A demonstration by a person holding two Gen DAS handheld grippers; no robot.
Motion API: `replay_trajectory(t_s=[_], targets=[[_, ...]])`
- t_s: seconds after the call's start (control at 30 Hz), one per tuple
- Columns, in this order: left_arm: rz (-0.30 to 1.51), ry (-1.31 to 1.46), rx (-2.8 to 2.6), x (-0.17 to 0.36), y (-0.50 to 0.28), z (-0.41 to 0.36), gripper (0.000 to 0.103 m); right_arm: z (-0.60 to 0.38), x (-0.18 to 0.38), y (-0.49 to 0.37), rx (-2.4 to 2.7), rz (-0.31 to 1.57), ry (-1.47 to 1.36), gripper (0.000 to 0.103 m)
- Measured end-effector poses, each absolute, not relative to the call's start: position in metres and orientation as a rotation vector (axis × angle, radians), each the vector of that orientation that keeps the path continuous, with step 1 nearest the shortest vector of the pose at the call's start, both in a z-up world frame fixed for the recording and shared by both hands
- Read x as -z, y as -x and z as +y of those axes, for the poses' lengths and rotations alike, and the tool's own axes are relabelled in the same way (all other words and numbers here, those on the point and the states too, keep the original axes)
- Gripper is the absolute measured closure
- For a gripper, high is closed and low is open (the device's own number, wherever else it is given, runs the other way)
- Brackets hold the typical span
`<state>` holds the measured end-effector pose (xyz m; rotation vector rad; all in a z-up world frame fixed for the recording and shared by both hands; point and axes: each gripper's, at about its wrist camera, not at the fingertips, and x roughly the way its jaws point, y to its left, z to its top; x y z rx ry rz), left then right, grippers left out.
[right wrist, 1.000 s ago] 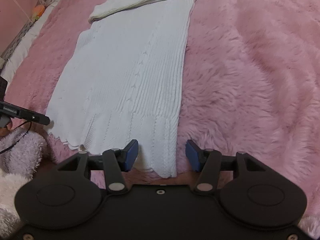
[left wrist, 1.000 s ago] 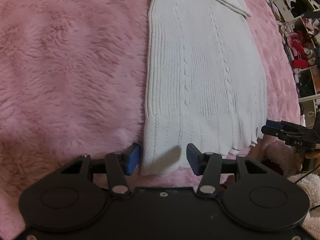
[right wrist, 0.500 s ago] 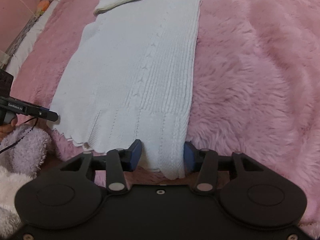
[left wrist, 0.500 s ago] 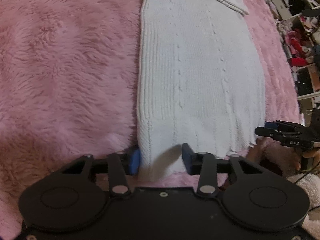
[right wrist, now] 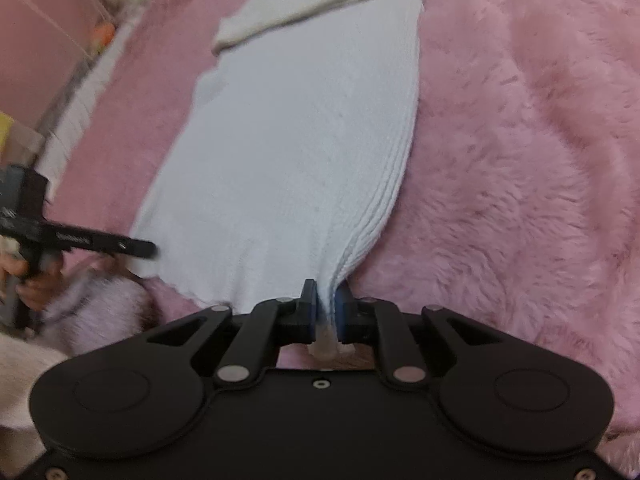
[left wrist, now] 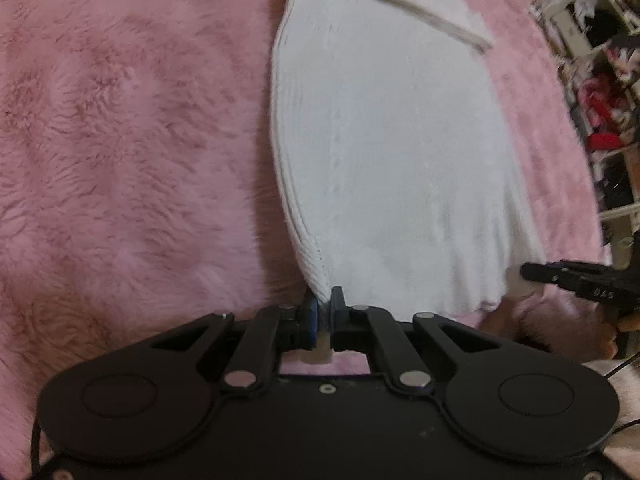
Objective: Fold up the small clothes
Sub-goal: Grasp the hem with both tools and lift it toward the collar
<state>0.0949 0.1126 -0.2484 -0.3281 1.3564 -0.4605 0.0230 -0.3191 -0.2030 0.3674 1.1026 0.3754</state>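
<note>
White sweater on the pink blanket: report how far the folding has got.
Done: the white sweater lies flat on the pink blanket, one sleeve already folded across the top. In hand: the left gripper and right gripper have just closed, each pinching a bottom hem corner. Left: carry the hem up toward the top to fold the body; no such fold shows yet.

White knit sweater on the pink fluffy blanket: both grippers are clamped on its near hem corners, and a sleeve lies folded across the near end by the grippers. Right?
Not quite. The sleeve is folded across the far end of the white knit sweater, as the right wrist view shows. The rest holds: the left gripper and right gripper are each clamped on a near hem corner, on the pink fluffy blanket.
</note>
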Motion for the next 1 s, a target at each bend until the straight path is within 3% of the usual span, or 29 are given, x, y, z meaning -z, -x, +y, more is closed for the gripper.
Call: replay_trajectory(t_s=[0.27,0.63,1.0], targets=[[1.22,0.371,0.489,0.201,-0.132,0.11,0.101,-0.32,0.161,-0.055,-0.428,0.962,-0.41,0.094],[1.026,0.423,0.492,0.146,-0.296,0.106,0.101,-0.351,0.106,-0.202,-0.36,0.726,-0.459,0.094],[1.023,0.474,0.422,0.16,-0.467,0.103,0.101,-0.377,0.118,-0.352,-0.259,0.697,-0.507,0.094]])
